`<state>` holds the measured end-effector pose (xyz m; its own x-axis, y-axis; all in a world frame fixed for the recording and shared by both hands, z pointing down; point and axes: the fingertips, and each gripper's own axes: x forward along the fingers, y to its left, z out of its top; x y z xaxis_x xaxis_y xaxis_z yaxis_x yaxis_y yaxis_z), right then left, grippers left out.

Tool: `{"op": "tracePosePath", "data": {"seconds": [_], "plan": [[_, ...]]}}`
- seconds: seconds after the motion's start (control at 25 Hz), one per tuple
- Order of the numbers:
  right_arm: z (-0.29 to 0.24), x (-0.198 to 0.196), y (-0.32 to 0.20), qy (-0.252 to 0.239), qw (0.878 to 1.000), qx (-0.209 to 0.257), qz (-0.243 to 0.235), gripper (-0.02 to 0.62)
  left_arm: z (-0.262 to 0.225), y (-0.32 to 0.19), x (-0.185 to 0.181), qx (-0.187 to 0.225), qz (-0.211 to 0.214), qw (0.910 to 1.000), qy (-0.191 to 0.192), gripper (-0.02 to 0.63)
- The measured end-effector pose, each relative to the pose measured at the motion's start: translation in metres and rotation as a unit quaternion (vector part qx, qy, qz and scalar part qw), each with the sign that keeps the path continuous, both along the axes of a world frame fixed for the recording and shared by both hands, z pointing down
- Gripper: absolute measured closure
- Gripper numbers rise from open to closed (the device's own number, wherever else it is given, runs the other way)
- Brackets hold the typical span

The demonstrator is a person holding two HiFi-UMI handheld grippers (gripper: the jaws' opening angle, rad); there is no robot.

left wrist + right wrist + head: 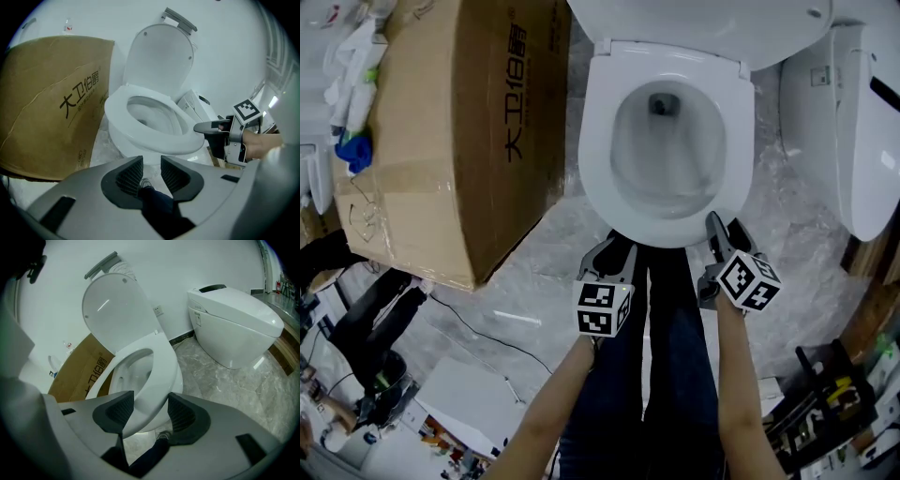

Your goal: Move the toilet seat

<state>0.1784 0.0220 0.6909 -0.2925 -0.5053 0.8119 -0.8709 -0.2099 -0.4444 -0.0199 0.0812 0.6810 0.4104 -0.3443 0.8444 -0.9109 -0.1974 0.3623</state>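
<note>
toilet seat (596, 159) lies low over the bowl (667, 150), hinge at 12 o'clock, lid (703, 28) up. right gripper (149, 409): fingers clamped on the front rim at about 5 o'clock. left gripper (151, 168): fingers part open, empty, just off 7 o'clock. Seat looks like rigid, light, glossy plastic, probably slick. The front rim is the best hold; follow the hinge arc.

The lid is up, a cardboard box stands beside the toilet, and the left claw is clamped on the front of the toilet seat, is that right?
Wrong claw: the right gripper view shows the right claw clamped on the front of the toilet seat; the left claw holds nothing. The lid is up and the cardboard box stands beside the toilet.
</note>
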Motion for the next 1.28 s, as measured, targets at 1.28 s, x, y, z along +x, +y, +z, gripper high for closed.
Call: {"op": "tracePosePath", "data": {"seconds": [1.28], "plan": [[-0.091,0.005,-0.036,-0.014,0.999,0.029,0.038,0.357,-0.09,-0.046,0.018,0.074,0.05,0.9959,-0.013,0.517]]}}
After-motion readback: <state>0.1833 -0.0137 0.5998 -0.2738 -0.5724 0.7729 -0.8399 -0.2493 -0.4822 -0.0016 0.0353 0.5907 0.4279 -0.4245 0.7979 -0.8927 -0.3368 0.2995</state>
